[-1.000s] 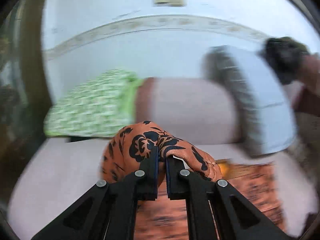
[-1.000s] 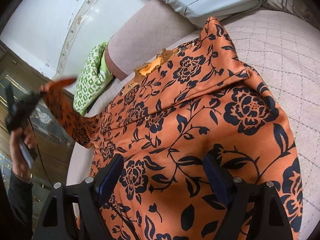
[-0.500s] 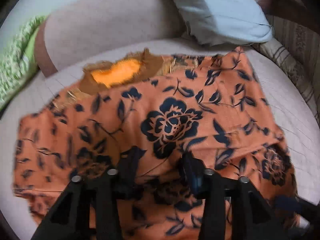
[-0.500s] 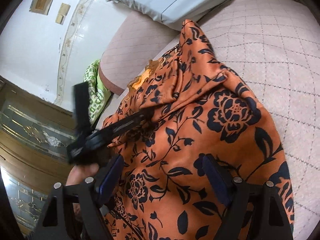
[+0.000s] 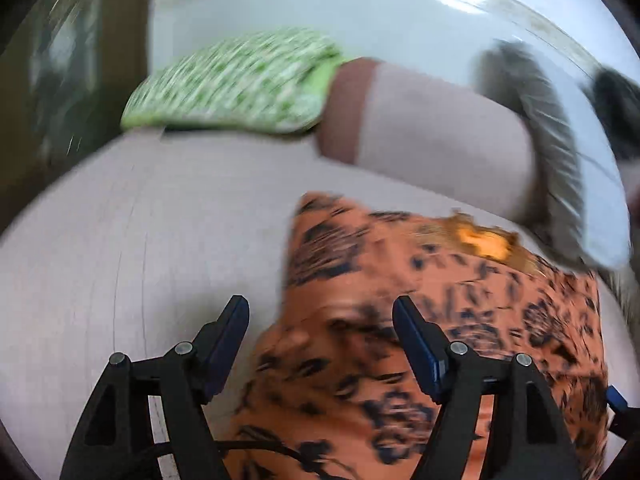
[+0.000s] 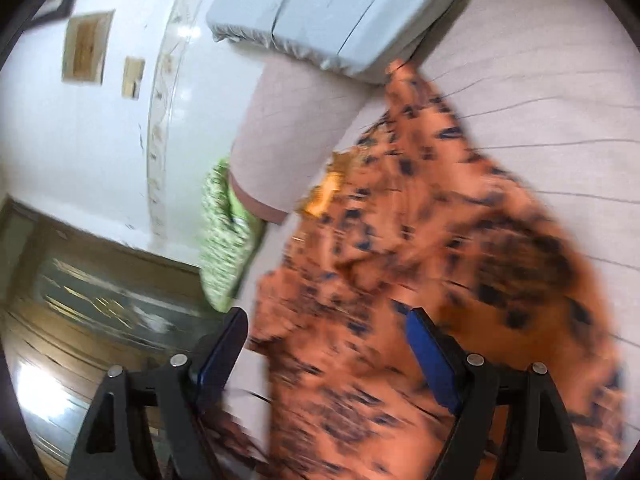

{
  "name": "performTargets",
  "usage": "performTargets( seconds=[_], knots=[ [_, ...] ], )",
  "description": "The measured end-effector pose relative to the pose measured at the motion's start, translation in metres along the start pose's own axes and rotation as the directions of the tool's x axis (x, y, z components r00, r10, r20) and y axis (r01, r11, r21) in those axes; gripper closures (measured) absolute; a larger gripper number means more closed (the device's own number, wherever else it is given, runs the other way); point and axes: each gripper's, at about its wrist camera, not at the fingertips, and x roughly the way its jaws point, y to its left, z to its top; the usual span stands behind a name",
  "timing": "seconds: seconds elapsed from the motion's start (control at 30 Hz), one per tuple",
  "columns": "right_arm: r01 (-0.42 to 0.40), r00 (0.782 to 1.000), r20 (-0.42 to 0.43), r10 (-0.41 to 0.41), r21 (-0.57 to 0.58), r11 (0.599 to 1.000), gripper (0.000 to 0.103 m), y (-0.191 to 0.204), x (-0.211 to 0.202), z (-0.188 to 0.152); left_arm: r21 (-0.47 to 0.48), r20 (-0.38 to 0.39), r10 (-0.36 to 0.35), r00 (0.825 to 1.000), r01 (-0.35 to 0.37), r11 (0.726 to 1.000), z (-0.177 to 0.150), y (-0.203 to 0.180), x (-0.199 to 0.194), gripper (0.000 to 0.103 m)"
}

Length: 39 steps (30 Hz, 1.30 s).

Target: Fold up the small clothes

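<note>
A fold looks just laid: the left claw [image 5: 320,344] is opening, gripping nothing, above the orange floral garment [image 5: 420,340] on the bed [image 5: 140,248] — the right claw [image 6: 326,352] spread, empty — next, pick a fresh edge.

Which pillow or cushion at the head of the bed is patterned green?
The green-and-white patterned cushion, at the far left against the wall. The bolster beside it is plain pinkish, and the pillow on the other side is pale blue.
</note>
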Motion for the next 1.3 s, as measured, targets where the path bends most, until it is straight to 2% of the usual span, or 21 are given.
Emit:
performTargets(
  seconds=[0.07, 0.17, 0.33, 0.43, 0.47, 0.5, 0.6, 0.67, 0.73, 0.77, 0.83, 0.87, 0.93, 0.97, 1.0, 1.03, 1.07, 1.13, 1.17, 1.23, 1.3],
  knots=[
    [0.015, 1.000, -0.024, -0.014, 0.060, 0.998, 0.020, 0.002, 0.030, 0.011, -0.034, -0.021, 0.037, 0.999, -0.037, 0.999, -0.001, 0.014, 0.006, 0.028],
    [0.054, 0.998, -0.042, -0.050, 0.110, 0.992, 0.020, 0.000, 0.068, 0.020, -0.083, 0.008, 0.007, 1.000, -0.007, 0.997, 0.006, 0.024, 0.001, 0.028],
    [0.146, 0.989, -0.044, -0.140, 0.198, 0.969, 0.021, -0.020, 0.105, 0.022, -0.132, -0.013, -0.029, 1.000, 0.027, 0.991, 0.009, 0.038, 0.001, 0.028],
    [0.180, 0.983, 0.009, -0.184, 0.173, 0.968, 0.038, -0.015, 0.102, 0.030, -0.159, -0.013, -0.021, 1.000, 0.019, 0.987, 0.012, 0.047, 0.000, 0.028],
    [0.215, 0.976, 0.015, -0.218, 0.114, 0.970, 0.053, -0.007, 0.103, 0.035, -0.180, -0.017, -0.017, 1.000, 0.014, 0.984, 0.012, 0.052, 0.000, 0.028],
    [0.254, 0.967, 0.010, -0.256, 0.075, 0.964, 0.074, -0.003, 0.105, 0.038, -0.203, -0.023, -0.015, 1.000, 0.010, 0.979, 0.013, 0.056, 0.002, 0.028],
    [0.372, 0.928, 0.024, -0.371, -0.040, 0.928, 0.082, 0.012, 0.107, 0.052, -0.252, -0.051, -0.003, 0.999, -0.010, 0.968, 0.012, 0.067, 0.010, 0.028],
    [0.412, 0.911, 0.111, -0.397, -0.186, 0.892, 0.083, 0.047, 0.097, 0.057, -0.263, -0.046, -0.006, 0.999, -0.006, 0.965, 0.013, 0.069, 0.011, 0.028],
    [0.454, 0.890, 0.200, -0.410, -0.320, 0.831, 0.083, 0.078, 0.084, 0.053, -0.255, 0.002, -0.031, 1.000, 0.031, 0.967, 0.017, 0.065, 0.005, 0.028],
    [0.496, 0.868, 0.247, -0.431, -0.377, 0.782, 0.083, 0.088, 0.076, 0.047, -0.235, 0.029, -0.047, 0.998, 0.053, 0.971, 0.019, 0.060, 0.001, 0.028],
    [0.583, 0.812, 0.277, -0.513, -0.404, 0.705, 0.083, 0.072, 0.074, 0.038, -0.175, 0.054, -0.108, 0.993, 0.116, 0.978, 0.024, 0.045, -0.001, 0.028],
    [0.609, 0.793, 0.268, -0.548, -0.390, 0.691, 0.083, 0.056, 0.075, 0.037, -0.134, 0.034, -0.154, 0.987, 0.157, 0.978, 0.025, 0.034, 0.004, 0.027],
    [0.627, 0.779, 0.199, -0.595, -0.290, 0.723, 0.083, 0.007, 0.063, 0.037, -0.063, -0.082, -0.133, 0.988, 0.128, 0.990, 0.017, 0.018, 0.026, 0.026],
    [0.610, 0.792, 0.176, -0.584, -0.254, 0.751, 0.083, -0.006, 0.058, 0.037, -0.039, -0.157, -0.093, 0.983, 0.088, 0.995, 0.010, 0.015, 0.041, 0.026],
    [0.582, 0.813, 0.166, -0.557, -0.232, 0.780, 0.082, -0.013, 0.053, 0.038, -0.036, -0.243, -0.051, 0.969, 0.044, 0.998, 0.001, 0.016, 0.059, 0.026],
    [0.543, 0.839, 0.152, -0.522, -0.209, 0.813, 0.082, -0.013, 0.046, 0.040, -0.070, -0.279, -0.052, 0.959, 0.033, 0.997, -0.007, 0.022, 0.069, 0.027],
    [0.507, 0.862, 0.131, -0.490, -0.193, 0.840, 0.079, -0.011, 0.043, 0.042, -0.070, -0.249, -0.047, 0.967, 0.031, 0.997, -0.005, 0.022, 0.066, 0.027],
    [0.403, 0.915, 0.089, -0.394, -0.129, 0.906, 0.052, -0.009, 0.037, 0.047, -0.051, -0.227, -0.040, 0.973, 0.029, 0.998, 0.000, 0.018, 0.058, 0.027],
    [0.372, 0.927, 0.089, -0.364, -0.096, 0.923, 0.018, -0.010, 0.033, 0.049, -0.049, -0.216, -0.039, 0.976, 0.029, 0.998, 0.001, 0.017, 0.055, 0.027],
    [0.336, 0.939, 0.091, -0.331, -0.047, 0.941, 0.015, -0.016, 0.026, 0.052, -0.049, -0.190, -0.023, 0.981, 0.014, 0.999, 0.003, 0.017, 0.046, 0.027],
    [0.346, 0.936, 0.079, -0.342, -0.047, 0.937, 0.015, -0.019, 0.028, 0.055, -0.067, -0.083, -0.050, 0.995, 0.044, 0.997, 0.013, 0.018, 0.024, 0.027]
  ],
)
